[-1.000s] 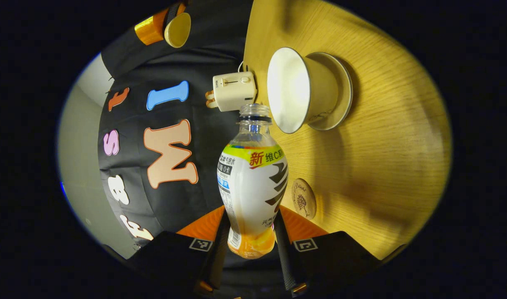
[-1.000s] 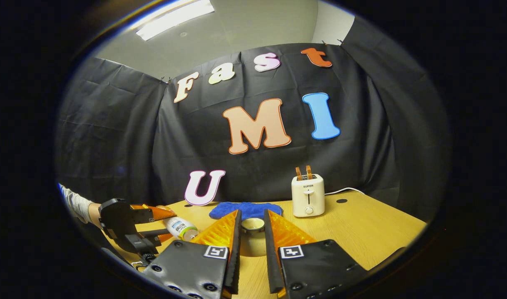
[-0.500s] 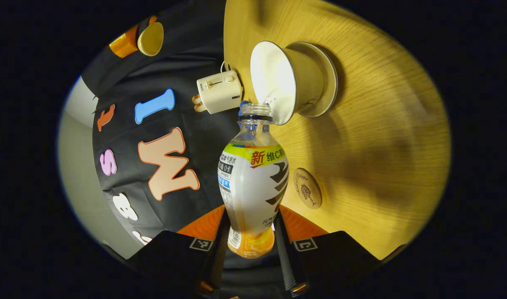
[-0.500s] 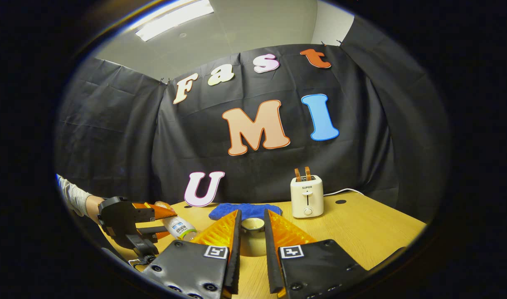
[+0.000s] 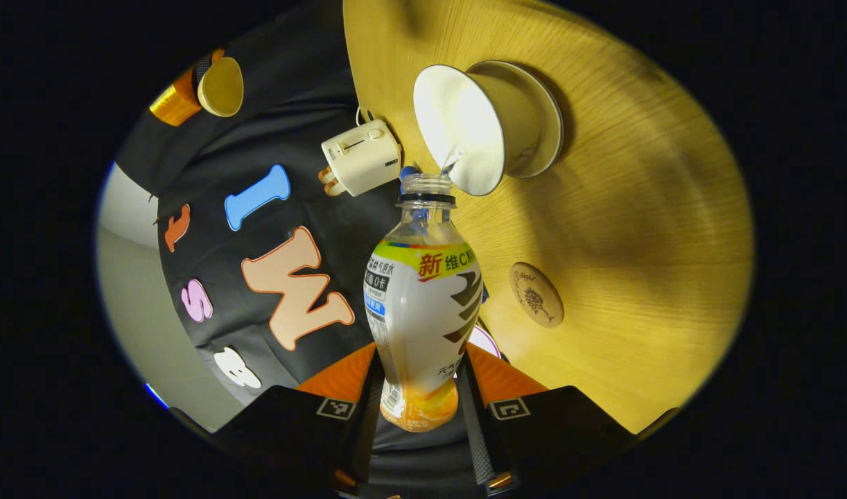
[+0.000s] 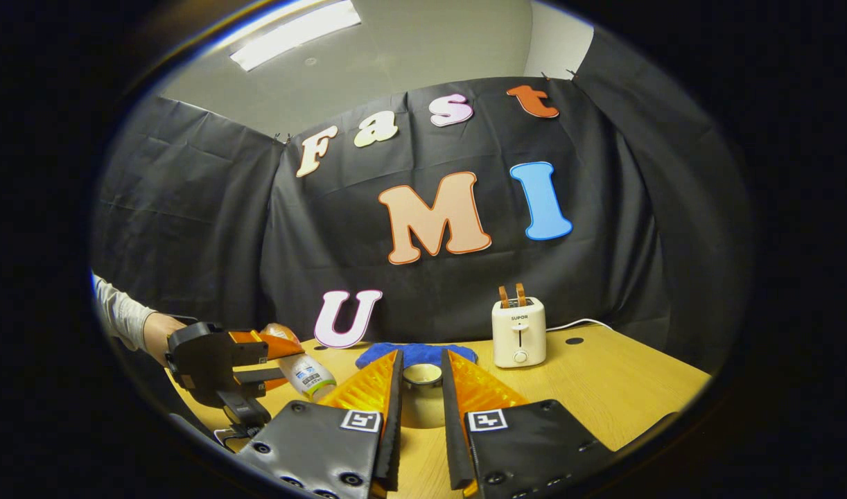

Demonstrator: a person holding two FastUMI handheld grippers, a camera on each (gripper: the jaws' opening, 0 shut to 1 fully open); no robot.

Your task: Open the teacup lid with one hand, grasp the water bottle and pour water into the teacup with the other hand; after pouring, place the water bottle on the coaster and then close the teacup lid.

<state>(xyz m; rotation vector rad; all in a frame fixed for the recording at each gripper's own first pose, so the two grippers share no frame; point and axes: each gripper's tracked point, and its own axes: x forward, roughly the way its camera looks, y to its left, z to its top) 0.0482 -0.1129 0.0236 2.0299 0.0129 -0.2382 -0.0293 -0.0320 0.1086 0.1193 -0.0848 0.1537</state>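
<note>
While the left gripper (image 5: 418, 388) squeezes the water bottle (image 5: 421, 305) near its bottom, with one finger on each side, the bottle is tipped over so its open mouth points at the teacup (image 5: 479, 128). A thin stream of water runs from the mouth to the cup's rim. The teacup is white inside and stands on a saucer (image 5: 545, 132) on the wooden table (image 5: 638, 208). Its top is open. A round brown coaster (image 5: 536, 294) lies flat on the table, apart from the cup and beside the bottle. Nothing sits on it.

Behind the cup is a small cream toaster (image 5: 361, 156) at the back edge of the table. In the left gripper view the other gripper shows far off at the top left, with the round teacup lid (image 5: 220, 86) held up in the air.

In the right gripper view, the right gripper (image 6: 421, 388) has its two fingers close on the lid (image 6: 421, 375), which sits between them. The fingers look pressed on its sides, so the lid is gripped. Off to the left side of this view, a hand (image 6: 154, 331) in a light sleeve (image 6: 115, 312) holds the left gripper (image 6: 274, 360) with the tilted bottle (image 6: 306, 374). A blue cloth (image 6: 416, 352) lies on the table behind the lid, and the toaster (image 6: 519, 333) stands to the right of it.
</note>
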